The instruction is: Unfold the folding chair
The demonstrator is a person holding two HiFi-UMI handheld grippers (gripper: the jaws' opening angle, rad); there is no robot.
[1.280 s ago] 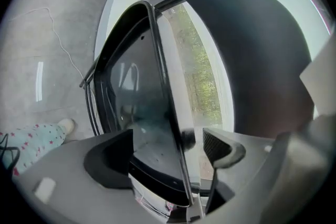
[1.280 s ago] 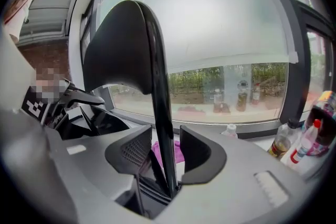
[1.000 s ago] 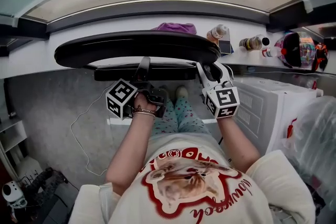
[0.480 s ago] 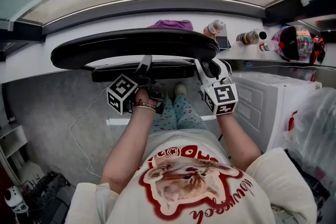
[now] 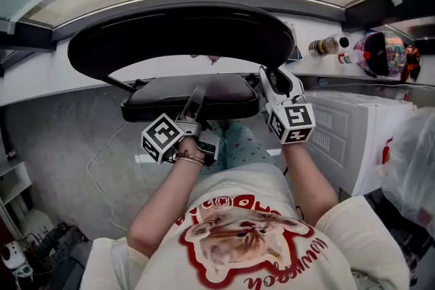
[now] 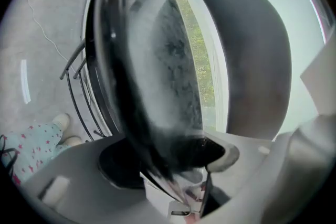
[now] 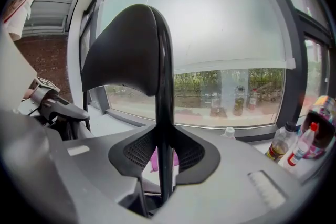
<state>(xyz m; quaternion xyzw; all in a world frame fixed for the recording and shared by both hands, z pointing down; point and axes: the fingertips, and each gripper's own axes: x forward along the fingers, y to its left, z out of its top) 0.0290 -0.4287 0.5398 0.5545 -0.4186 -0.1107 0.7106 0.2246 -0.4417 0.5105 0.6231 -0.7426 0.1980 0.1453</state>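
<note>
The black folding chair stands partly opened in front of me, against a window. In the head view its curved backrest (image 5: 183,30) arches above the flat seat (image 5: 187,97). My left gripper (image 5: 196,100) is shut on the seat's near edge; in the left gripper view the seat (image 6: 157,71) runs edge-on out of the left gripper (image 6: 181,162). My right gripper (image 5: 271,80) is shut on the frame at the chair's right side. In the right gripper view the thin black frame edge (image 7: 164,113) passes between the pads of the right gripper (image 7: 165,160), with the backrest (image 7: 123,55) above.
A white slatted box (image 5: 343,139) stands close on the right with a plastic bag (image 5: 411,166) beside it. Bottles (image 5: 326,45) and a colourful round object (image 5: 384,54) sit on the windowsill. A cable (image 5: 102,159) lies on the grey floor at left. My legs (image 5: 234,146) are under the seat.
The seat has swung away from the backrest, opening a gap between them. The backrest now stands higher, and my left gripper has moved down and toward me with the seat.
</note>
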